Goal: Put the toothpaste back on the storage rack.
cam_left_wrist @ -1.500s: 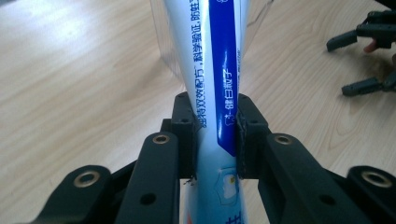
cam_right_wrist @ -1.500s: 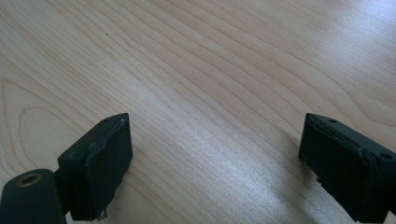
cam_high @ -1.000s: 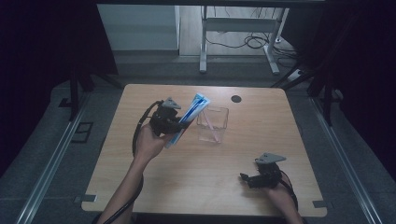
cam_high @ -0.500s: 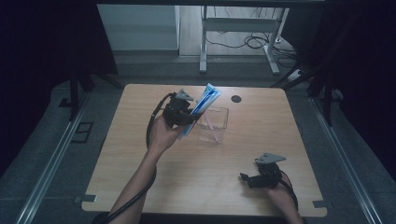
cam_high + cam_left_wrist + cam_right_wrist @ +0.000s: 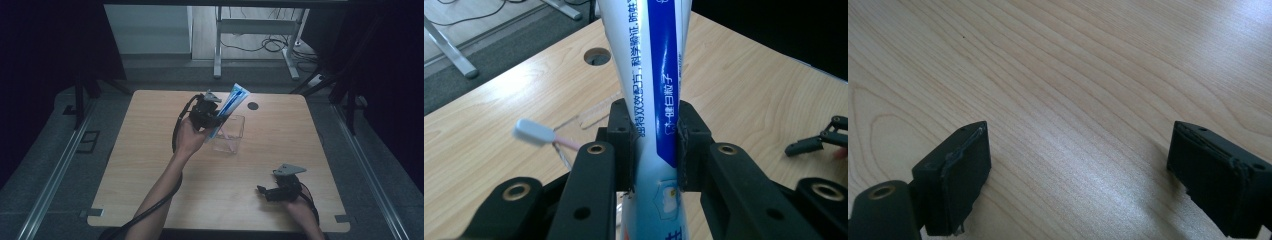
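Note:
A blue and white toothpaste tube [image 5: 232,102] [image 5: 659,85] is tilted up over the clear plastic box [image 5: 231,135] at the table's middle. My left gripper [image 5: 216,120] [image 5: 655,150] is shut on the tube, its pads pressing the tube's sides. Beyond the jaws in the left gripper view lies a toothbrush [image 5: 538,134] with a pale head and pink handle, by the clear box's edges [image 5: 596,109]. My right gripper [image 5: 262,190] [image 5: 1078,167] rests low over the wood near the table's front right, jaws open with nothing between its fingers [image 5: 960,175].
The wooden table [image 5: 150,170] has a round cable hole [image 5: 253,105] [image 5: 597,56] behind the box. Metal desk legs and cables stand on the floor beyond the far edge. The right gripper's tips [image 5: 811,144] show at the right of the left gripper view.
My left hand has carried the tube to the right and a little farther away, from left of the box to over its near left corner. The right gripper has stayed put.

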A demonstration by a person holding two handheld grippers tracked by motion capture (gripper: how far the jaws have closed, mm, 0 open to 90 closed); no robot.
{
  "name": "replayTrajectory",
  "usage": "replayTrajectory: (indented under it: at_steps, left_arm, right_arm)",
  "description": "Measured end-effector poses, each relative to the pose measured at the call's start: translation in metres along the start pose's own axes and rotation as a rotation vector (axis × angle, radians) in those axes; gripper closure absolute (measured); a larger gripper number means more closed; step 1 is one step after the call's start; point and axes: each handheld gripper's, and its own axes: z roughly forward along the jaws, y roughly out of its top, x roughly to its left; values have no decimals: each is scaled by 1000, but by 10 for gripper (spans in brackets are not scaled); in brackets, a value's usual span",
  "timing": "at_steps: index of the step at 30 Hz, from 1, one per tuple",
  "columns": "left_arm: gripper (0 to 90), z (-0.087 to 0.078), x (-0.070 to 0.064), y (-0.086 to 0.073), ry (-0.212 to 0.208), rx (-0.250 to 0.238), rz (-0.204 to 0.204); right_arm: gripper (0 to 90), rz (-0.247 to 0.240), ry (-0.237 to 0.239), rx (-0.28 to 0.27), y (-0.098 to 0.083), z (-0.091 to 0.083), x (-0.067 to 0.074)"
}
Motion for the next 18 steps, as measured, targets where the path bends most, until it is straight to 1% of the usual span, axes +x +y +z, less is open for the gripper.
replayTrajectory:
  at_steps: [7,11,14,18]
  left_arm:
    - [737,13,3,8,10,-28,-9]
    - [737,20,4,11,15,-37,-6]
    - [737,26,4,13,12,-46,-10]
    - [737,35,3,16,16,-54,-3]
  right_arm:
    - [109,0,1,0,0,0,0]
    - [109,-1,2,0,0,0,0]
    - [109,-2,2,0,0,0,0]
    - [110,-2,2,1,0,0,0]
